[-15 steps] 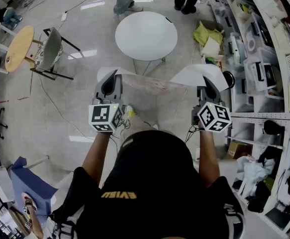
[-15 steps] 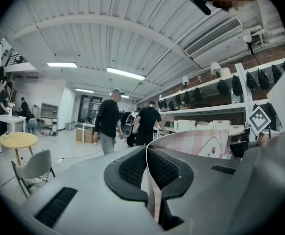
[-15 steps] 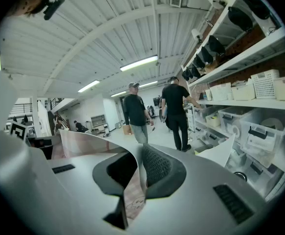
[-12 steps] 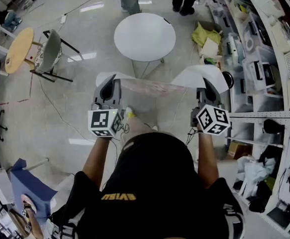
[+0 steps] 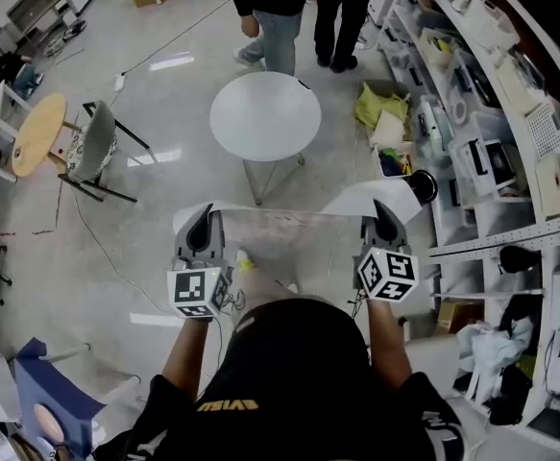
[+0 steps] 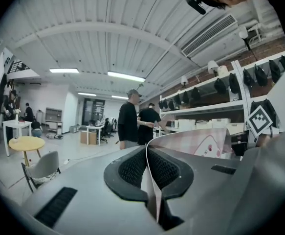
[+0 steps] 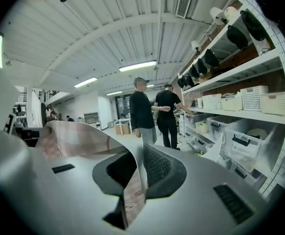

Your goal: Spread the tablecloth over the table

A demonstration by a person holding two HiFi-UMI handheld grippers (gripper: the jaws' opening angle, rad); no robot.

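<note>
A pink checked tablecloth (image 5: 289, 227) with a white underside hangs stretched between my two grippers, in the air on the near side of the round white table (image 5: 265, 115). Its corners flop outward past each gripper. My left gripper (image 5: 203, 224) is shut on the cloth's left edge; in the left gripper view the fabric (image 6: 201, 141) runs pinched between the ribbed pads (image 6: 132, 168). On the other side my right gripper (image 5: 383, 221) is shut on the right edge, and the cloth (image 7: 74, 138) folds through its jaws (image 7: 137, 173). The table top is bare.
Two people (image 5: 280, 17) stand just beyond the table. Shelves with bins (image 5: 510, 113) line the right side, and a yellow-green bag (image 5: 380, 104) lies on the floor beside them. At the left are a yellow round table (image 5: 37, 133) and a grey chair (image 5: 92, 142).
The head view has tilted up, so the table sits lower in the frame and the two people now show. Both grippers keep their hold and stand slightly closer together.
</note>
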